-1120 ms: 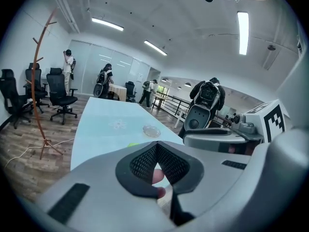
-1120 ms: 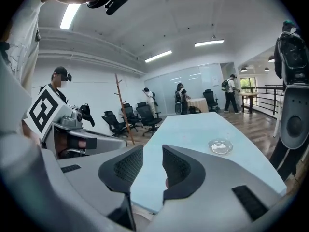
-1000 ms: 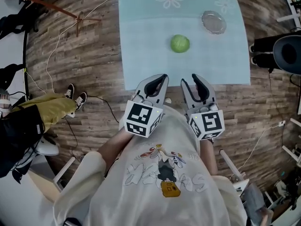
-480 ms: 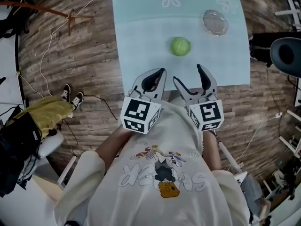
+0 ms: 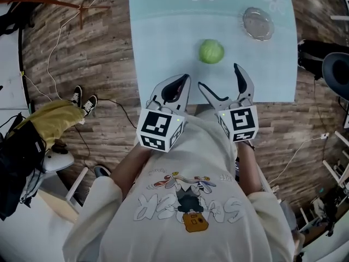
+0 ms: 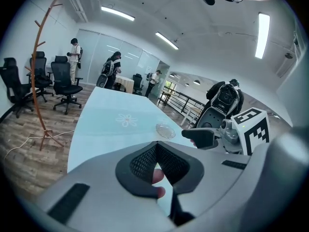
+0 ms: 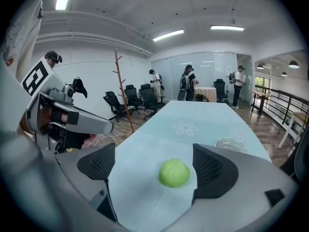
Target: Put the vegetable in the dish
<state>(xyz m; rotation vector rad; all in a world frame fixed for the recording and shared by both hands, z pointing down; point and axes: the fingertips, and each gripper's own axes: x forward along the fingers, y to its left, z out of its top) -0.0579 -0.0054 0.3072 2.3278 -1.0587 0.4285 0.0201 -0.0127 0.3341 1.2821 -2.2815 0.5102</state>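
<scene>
The round green vegetable (image 5: 211, 52) lies on the pale blue table (image 5: 163, 48); the clear glass dish (image 5: 258, 23) stands beyond the vegetable and to its right, well apart from it. The right gripper (image 5: 218, 75) hovers near the vegetable on the person's side, its jaws spread wide, having just been opening; the vegetable shows ahead in the gap between them, untouched; the left gripper (image 5: 184, 78) hangs to the vegetable's near left, jaws pressed together and holding nothing.
</scene>
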